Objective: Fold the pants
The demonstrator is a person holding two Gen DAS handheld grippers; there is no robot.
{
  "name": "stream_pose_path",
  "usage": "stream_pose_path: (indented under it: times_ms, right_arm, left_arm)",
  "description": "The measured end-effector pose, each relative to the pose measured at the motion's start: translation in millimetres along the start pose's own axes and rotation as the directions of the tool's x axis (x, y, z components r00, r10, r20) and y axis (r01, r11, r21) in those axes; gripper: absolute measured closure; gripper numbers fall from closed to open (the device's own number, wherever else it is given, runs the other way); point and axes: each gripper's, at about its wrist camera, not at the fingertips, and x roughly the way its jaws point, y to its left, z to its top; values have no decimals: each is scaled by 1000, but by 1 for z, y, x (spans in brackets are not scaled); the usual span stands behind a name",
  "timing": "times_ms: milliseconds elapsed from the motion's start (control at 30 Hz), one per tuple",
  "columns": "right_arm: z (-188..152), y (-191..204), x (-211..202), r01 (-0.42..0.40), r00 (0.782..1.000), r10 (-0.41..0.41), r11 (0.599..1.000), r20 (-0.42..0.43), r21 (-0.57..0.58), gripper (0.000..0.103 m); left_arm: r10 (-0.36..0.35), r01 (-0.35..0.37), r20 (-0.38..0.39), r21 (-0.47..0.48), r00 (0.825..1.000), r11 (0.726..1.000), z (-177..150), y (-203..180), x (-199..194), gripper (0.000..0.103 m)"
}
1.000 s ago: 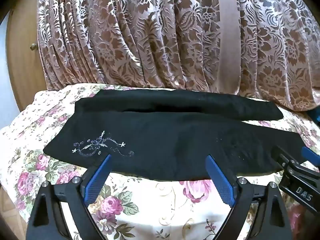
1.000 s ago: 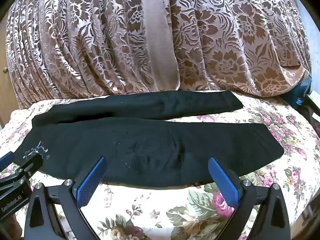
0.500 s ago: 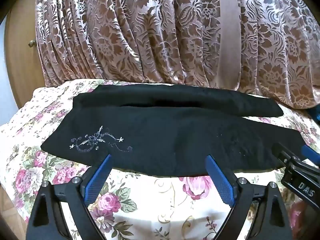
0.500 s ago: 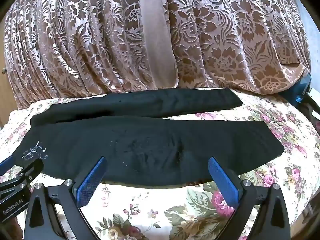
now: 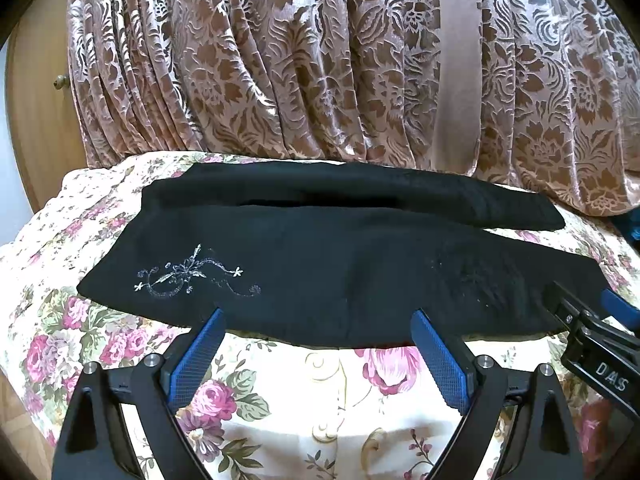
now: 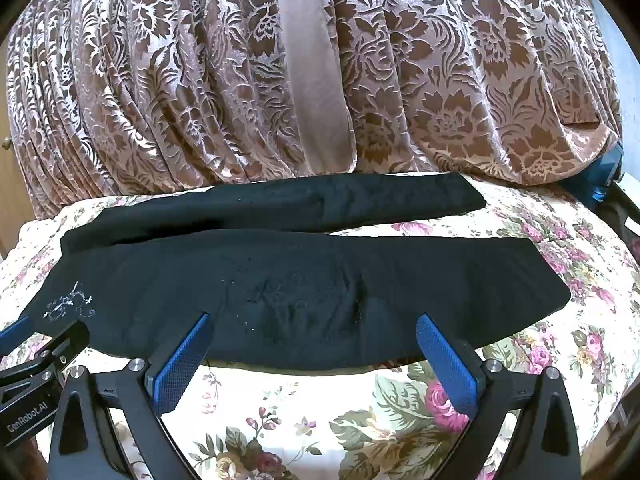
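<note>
Black pants (image 5: 320, 264) lie flat on a floral bedspread (image 5: 320, 392), legs running to the right and slightly apart, with silver embroidery (image 5: 192, 276) near the left end. They also show in the right wrist view (image 6: 304, 280). My left gripper (image 5: 316, 320) is open and empty, its fingertips at the near edge of the pants. My right gripper (image 6: 312, 326) is open and empty, its fingertips at the near edge of the near leg. The right gripper shows at the right edge of the left wrist view (image 5: 592, 320), and the left gripper shows at the left edge of the right wrist view (image 6: 40, 340).
A brown-and-pink patterned curtain (image 5: 320, 60) hangs directly behind the bed. A wooden door with a knob (image 5: 60, 80) stands at the far left. A blue object (image 6: 604, 176) sits at the bed's far right edge.
Both grippers have moved slightly forward toward the near edge of the pants. The pants have not moved and both grippers stay open.
</note>
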Motion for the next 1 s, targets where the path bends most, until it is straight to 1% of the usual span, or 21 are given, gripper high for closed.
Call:
stream_pose_path:
  times_ms: [1000]
  right_arm:
    - [1, 0, 1, -2, 1000, 2, 1000, -7, 3, 0]
  left_arm:
    - [-5, 4, -31, -14, 1000, 1000, 1, 2, 4, 9]
